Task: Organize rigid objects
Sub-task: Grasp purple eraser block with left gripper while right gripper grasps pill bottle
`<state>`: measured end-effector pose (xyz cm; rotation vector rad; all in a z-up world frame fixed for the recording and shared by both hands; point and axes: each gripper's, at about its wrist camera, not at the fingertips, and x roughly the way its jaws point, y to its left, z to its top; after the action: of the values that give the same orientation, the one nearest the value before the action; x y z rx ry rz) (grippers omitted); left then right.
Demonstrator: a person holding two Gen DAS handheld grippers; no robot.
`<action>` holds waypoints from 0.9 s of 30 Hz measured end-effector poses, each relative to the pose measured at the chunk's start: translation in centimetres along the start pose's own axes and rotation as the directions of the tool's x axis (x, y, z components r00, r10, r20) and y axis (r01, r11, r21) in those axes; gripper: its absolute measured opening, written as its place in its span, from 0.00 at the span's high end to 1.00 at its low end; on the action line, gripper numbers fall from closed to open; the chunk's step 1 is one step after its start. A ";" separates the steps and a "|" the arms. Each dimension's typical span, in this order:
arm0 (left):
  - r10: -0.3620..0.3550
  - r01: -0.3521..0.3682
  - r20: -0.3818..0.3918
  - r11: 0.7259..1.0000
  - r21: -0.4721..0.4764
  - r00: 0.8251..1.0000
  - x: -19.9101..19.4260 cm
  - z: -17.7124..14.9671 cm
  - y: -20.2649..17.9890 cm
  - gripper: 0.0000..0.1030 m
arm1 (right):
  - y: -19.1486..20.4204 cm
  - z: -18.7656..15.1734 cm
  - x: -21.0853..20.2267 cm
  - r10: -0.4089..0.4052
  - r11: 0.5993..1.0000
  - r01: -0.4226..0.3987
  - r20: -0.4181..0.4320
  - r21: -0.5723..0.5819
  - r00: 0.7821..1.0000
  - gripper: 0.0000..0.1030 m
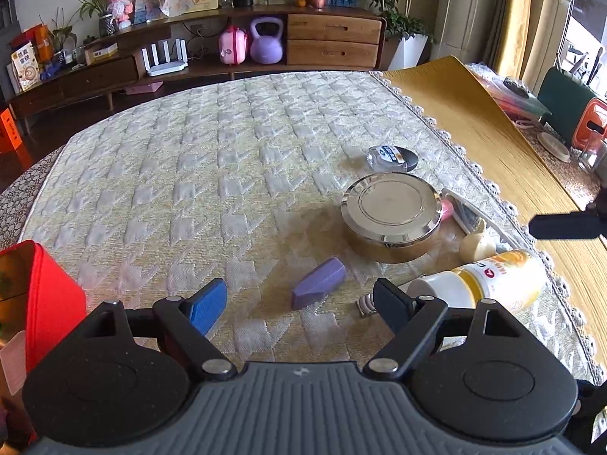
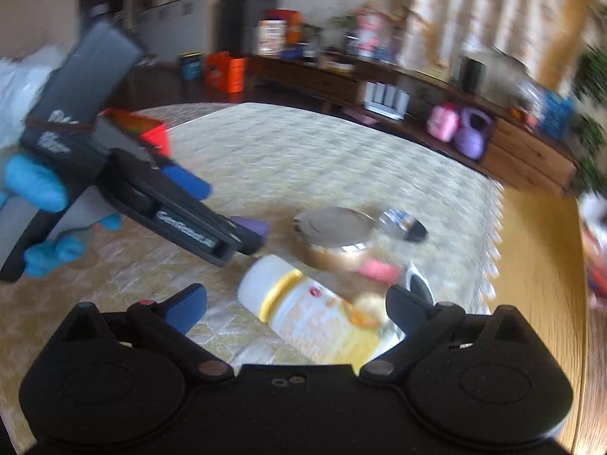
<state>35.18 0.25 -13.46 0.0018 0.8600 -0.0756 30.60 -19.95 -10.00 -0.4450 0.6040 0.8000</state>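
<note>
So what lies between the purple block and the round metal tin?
Nothing: in the left wrist view, only bare quilted cloth separates the purple block from the round metal tin. The blurred right wrist view does not settle it.

Bare quilted cloth point(image 1: 189, 159) lies left; round tin point(image 1: 390, 214) crowds right.

Purple wedge block point(image 1: 318, 283) lying flat, round steel tin point(image 1: 391, 215) lidded, yellow-labelled bottle point(image 1: 481, 281) on its side
</note>
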 end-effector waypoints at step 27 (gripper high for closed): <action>-0.046 0.043 0.019 0.992 0.115 0.999 1.2 -0.6 -1.2 0.75 | 1.4 -0.4 2.0 0.029 0.934 -0.066 -0.110 -0.350 0.993 0.37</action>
<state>35.41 -0.97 -14.69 0.0896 0.8332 -0.1664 30.51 -18.26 -11.85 -0.8085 0.5691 0.9411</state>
